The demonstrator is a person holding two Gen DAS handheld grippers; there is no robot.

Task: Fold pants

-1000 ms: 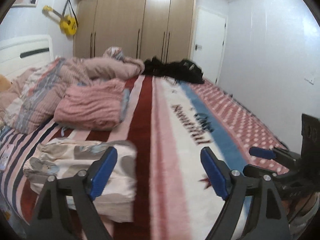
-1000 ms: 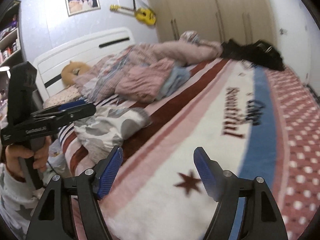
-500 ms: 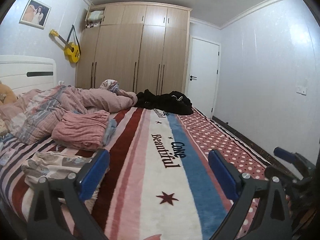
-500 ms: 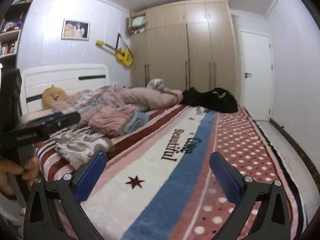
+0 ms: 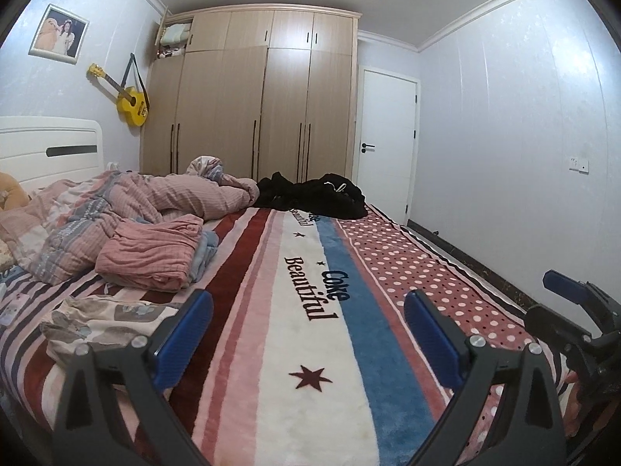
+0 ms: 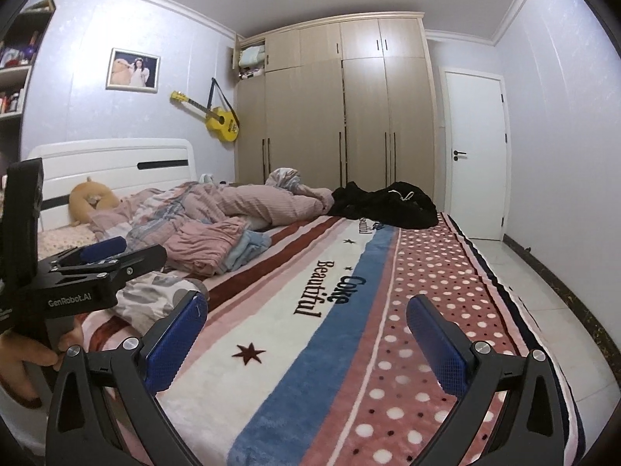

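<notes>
Pale walls, tall wooden wardrobe (image 5: 256, 105), white door (image 5: 386, 143), yellow guitar (image 5: 130, 99) above white headboard (image 5: 50, 147).

On the bed (image 5: 349, 369) — folded pants (image 5: 93, 322) near left, dark clothes (image 5: 314, 196) far end, wardrobe (image 5: 264, 97) behind.

Headboard (image 5: 50, 147) — cut off left

Two hand-held grippers: left (image 5: 308, 334), right (image 6: 306, 341); one guitar (image 5: 130, 97); one door (image 5: 386, 143); one framed photo (image 5: 58, 35)
</notes>
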